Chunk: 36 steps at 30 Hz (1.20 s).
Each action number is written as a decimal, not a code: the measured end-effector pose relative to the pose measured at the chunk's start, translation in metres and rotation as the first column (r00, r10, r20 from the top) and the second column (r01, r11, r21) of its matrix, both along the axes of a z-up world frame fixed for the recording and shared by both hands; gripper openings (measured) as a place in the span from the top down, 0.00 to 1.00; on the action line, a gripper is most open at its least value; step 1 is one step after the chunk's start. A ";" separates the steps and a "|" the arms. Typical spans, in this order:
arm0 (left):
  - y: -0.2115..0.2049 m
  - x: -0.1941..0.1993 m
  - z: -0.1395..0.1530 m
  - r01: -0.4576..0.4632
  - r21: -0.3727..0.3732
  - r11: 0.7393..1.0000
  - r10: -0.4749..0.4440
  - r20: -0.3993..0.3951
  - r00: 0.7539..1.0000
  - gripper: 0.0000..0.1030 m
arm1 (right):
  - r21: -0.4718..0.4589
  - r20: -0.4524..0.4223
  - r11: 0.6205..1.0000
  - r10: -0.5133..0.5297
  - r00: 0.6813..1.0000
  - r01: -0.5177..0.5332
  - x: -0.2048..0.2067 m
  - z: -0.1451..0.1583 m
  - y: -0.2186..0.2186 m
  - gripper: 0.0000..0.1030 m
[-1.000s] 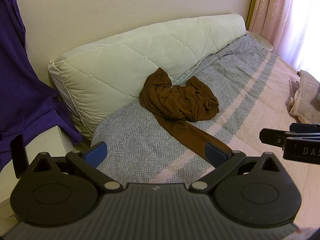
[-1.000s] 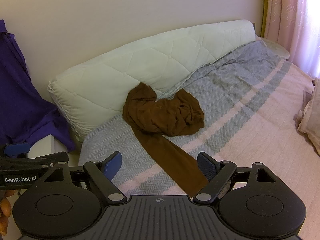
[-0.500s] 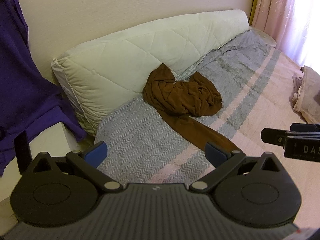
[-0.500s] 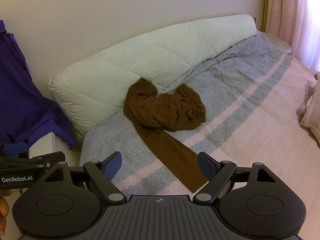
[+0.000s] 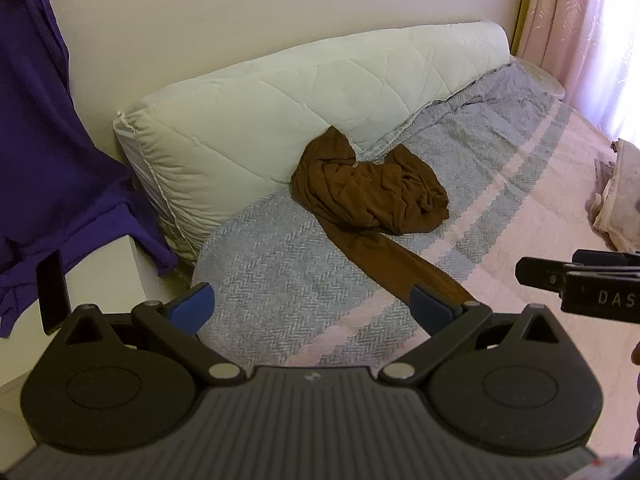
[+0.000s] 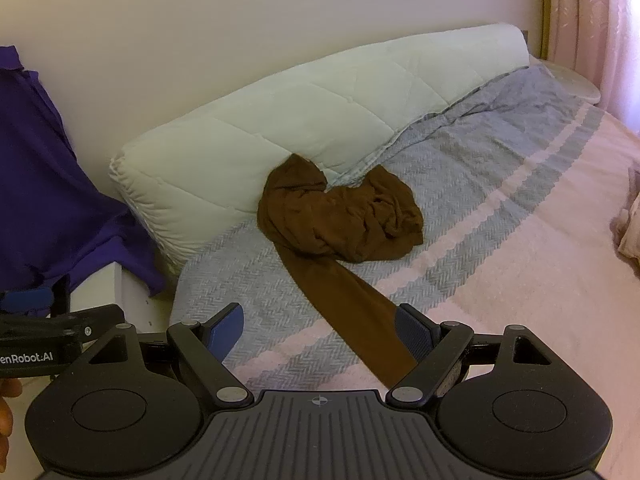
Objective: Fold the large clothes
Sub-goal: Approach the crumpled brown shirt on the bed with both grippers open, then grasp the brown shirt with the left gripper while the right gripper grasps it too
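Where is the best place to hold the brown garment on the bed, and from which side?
Probably the flat strip end of the brown garment, which lies smooth on the blanket and stretches toward the open right gripper. Come from the near side, from above. The rest is a crumpled heap against the white quilt, showing no clear edge.

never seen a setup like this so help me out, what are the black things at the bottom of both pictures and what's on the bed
Each picture comes from a camera mounted on a hand-held gripper, looking forward along its two blue-padded fingers. One view belongs to the left gripper, the other to the right gripper; a person holds one in each hand. Both are open and hold nothing. On the grey and pink striped bedspread lies a crumpled brown garment, one long part stretching toward the cameras. Behind it a white quilted cushion leans on the wall. A purple cloth hangs on the left.
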State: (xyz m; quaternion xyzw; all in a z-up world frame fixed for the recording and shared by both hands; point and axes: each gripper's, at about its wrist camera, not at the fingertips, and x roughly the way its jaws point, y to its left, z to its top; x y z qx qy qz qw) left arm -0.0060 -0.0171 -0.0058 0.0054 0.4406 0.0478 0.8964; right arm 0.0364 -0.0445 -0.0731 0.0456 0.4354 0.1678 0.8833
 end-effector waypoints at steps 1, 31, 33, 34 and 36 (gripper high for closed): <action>-0.002 0.000 0.001 -0.001 0.003 1.000 0.001 0.001 1.000 0.01 | 0.001 0.000 1.000 0.001 1.000 -0.001 0.001 -0.001 -0.003 0.22; 0.072 0.285 -0.186 0.357 -0.021 0.934 -0.358 -0.054 0.932 0.08 | -0.331 0.052 0.899 0.320 0.946 -0.286 0.172 -0.170 0.071 0.23; 0.074 0.312 -0.210 0.373 -0.037 0.927 -0.374 -0.056 0.926 0.08 | -0.341 0.046 0.887 0.346 0.937 -0.311 0.196 -0.197 0.079 0.24; 0.074 0.323 -0.222 0.379 -0.044 0.924 -0.381 -0.058 0.923 0.09 | -0.356 0.038 0.874 0.367 0.929 -0.331 0.207 -0.210 0.084 0.27; 0.072 0.340 -0.240 0.395 -0.054 0.917 -0.397 -0.059 0.916 0.10 | -0.411 0.015 0.832 0.413 0.910 -0.371 0.232 -0.238 0.093 0.34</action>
